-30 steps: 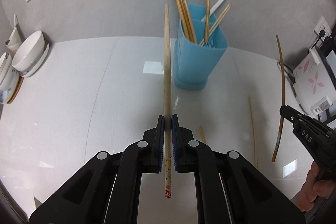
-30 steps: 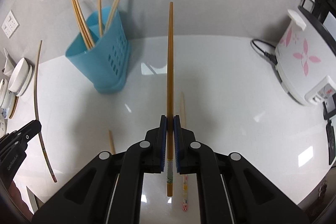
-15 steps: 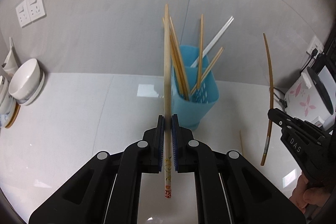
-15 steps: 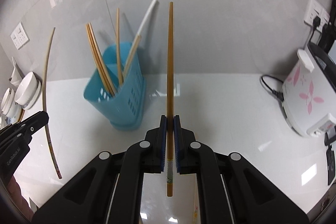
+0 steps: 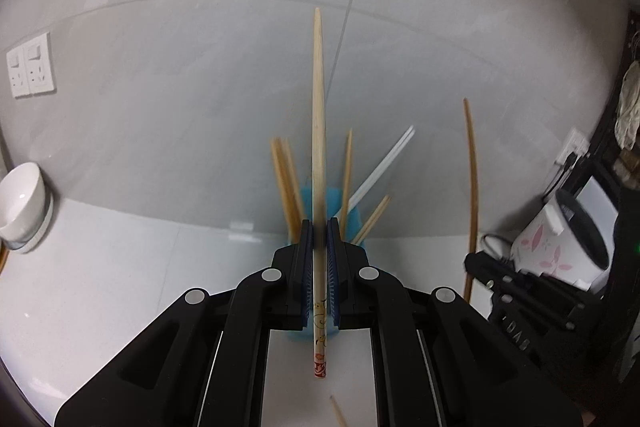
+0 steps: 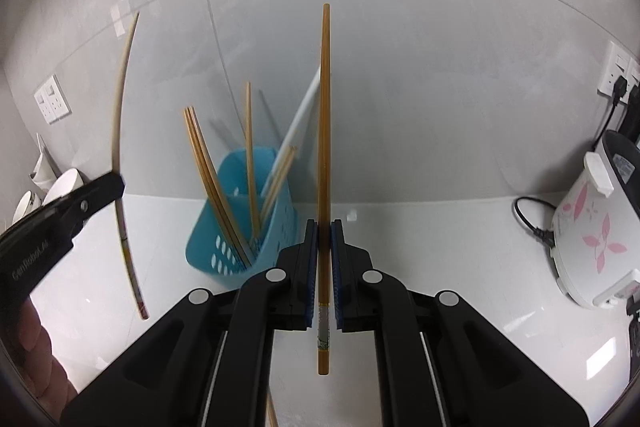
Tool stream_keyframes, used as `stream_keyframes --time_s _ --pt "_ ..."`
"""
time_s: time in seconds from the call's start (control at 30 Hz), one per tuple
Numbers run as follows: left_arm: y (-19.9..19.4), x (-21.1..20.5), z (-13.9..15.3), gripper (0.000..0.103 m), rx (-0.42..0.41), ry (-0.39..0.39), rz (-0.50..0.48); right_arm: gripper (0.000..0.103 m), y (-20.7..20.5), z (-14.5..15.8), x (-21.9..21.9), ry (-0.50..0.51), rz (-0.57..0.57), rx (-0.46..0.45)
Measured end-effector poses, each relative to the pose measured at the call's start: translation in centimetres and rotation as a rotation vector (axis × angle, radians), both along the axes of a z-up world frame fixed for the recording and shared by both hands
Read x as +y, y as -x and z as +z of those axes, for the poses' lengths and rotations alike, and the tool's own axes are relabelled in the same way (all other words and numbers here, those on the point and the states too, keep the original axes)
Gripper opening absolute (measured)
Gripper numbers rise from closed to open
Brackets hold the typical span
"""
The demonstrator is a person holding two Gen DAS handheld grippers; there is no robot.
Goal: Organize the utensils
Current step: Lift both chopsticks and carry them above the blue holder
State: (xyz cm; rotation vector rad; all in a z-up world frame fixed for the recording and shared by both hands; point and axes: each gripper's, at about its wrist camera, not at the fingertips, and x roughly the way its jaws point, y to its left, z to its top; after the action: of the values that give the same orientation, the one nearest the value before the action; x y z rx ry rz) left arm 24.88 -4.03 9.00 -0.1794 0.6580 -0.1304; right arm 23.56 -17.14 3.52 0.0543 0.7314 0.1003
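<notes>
My left gripper (image 5: pixel 319 227) is shut on a pale wooden chopstick (image 5: pixel 318 131) with a printed red end, held upright in front of the blue utensil holder (image 5: pixel 356 217). My right gripper (image 6: pixel 324 227) is shut on a darker brown chopstick (image 6: pixel 324 131), upright, just right of the blue holder (image 6: pixel 240 227). The holder contains several wooden chopsticks (image 6: pixel 208 171) and a white one (image 6: pixel 304 111). The right gripper (image 5: pixel 516 291) with its chopstick (image 5: pixel 472 179) shows in the left wrist view; the left gripper (image 6: pixel 60 219) shows in the right wrist view.
White bowls (image 5: pixel 20 203) stand at the left by the wall. A white rice cooker with pink flowers (image 6: pixel 592 231) and its cord (image 6: pixel 532 219) stand at the right. A loose chopstick tip (image 5: pixel 338 413) lies on the white counter below. Wall sockets (image 5: pixel 30 71) are at the left.
Both grippers have tilted up and risen with their chopsticks. The holder now sits lower in both views, and more wall shows.
</notes>
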Motion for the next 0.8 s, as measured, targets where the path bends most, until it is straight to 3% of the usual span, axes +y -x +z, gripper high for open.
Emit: stream_keyframes --time_s 0.47,0.8 --pt "-3.3 -1.9 -1.2 0.006 -0.174 0.043 -0.023 0.006 -1.7 0.0 -0.6 -0.055 0.009 -0.037" --pt "-4.4 -3.8 -4.7 0.006 -0.159 0.008 -0.046 0.006 -2.0 -0.8 -1.2 -0.071 0.003 -0.022"
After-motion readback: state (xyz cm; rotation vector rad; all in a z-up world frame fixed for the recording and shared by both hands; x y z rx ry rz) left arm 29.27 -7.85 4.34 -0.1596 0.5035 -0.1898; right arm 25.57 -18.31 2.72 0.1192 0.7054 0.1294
